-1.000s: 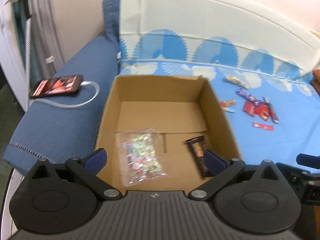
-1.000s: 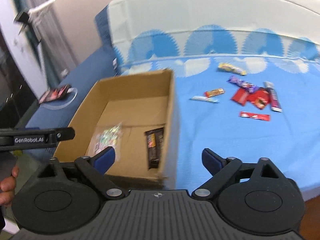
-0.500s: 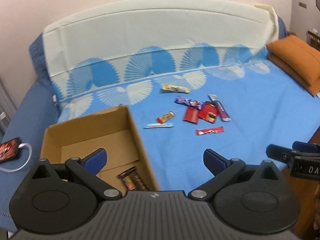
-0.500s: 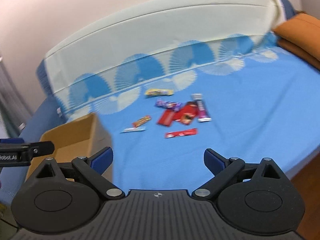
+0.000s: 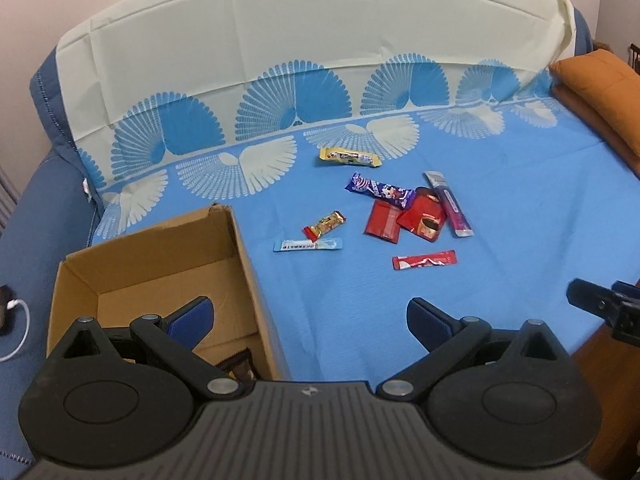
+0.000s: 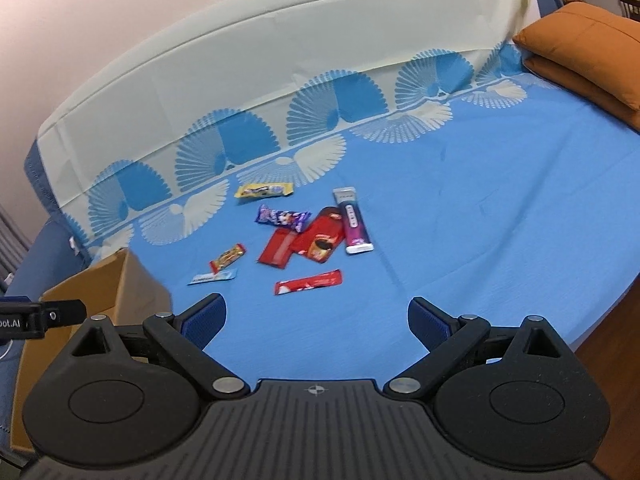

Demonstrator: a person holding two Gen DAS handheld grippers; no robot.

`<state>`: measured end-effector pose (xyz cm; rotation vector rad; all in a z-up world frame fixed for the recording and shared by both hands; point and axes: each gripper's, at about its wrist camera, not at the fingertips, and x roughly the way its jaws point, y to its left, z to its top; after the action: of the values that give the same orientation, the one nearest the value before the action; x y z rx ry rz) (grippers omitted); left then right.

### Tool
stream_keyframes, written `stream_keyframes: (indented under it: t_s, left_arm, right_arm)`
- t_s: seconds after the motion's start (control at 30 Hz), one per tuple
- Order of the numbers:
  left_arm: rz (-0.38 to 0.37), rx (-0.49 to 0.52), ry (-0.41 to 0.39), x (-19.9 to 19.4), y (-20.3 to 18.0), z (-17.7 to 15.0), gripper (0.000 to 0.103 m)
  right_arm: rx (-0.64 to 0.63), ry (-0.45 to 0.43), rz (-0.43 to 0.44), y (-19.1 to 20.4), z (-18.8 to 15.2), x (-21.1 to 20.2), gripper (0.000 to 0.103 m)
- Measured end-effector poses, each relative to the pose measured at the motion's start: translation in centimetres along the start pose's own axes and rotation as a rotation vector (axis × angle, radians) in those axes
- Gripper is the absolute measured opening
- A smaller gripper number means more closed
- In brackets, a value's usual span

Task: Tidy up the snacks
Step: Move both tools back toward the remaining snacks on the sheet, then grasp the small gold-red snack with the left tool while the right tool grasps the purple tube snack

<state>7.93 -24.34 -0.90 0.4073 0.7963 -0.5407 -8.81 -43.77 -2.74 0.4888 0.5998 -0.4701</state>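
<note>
Both grippers — left (image 5: 310, 316), right (image 6: 316, 316) — were wide open and empty. Red stick sachet (image 6: 308, 282) lay just ahead of our right one, long axis crosswise to the fingers; cardboard box (image 5: 240, 240) sat left — right was nearer.

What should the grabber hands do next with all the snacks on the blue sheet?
Probably move the right gripper forward to the red stick packet. Both grippers are open and empty, that packet lies nearest on the sheet, apart from the others, and the cardboard box waits on the left.
</note>
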Motion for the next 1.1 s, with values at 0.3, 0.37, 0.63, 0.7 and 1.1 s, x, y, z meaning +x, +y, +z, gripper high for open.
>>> stream_keyframes:
  t_s: [0.3, 0.37, 0.63, 0.7, 1.1]
  left_arm:
    - [-0.054, 0.090, 0.054, 8.3, -1.1, 4.5, 0.103]
    - [-0.078, 0.100, 0.086, 11.3, -1.3, 5.7, 0.103]
    - [-0.112, 0.084, 0.232, 24.7, -1.6, 9.4, 0.103]
    - [-0.112, 0.066, 0.288, 28.3, -1.3, 9.7, 0.103]
    - [-0.103, -0.016, 0.402, 38.3, 0.5, 10.3, 0.103]
  right_arm:
    - [-0.015, 0.023, -0.075, -1.8, 2.7, 5.8, 0.098]
    - [-0.024, 0.018, -0.085, -2.1, 3.6, 7.8, 0.098]
    - [-0.068, 0.047, -0.127, -3.3, 7.3, 19.2, 0.099]
    - [-0.091, 0.066, -0.139, -3.5, 7.7, 22.4, 0.099]
    - [-0.245, 0.073, -0.151, -3.6, 6.9, 35.0, 0.103]
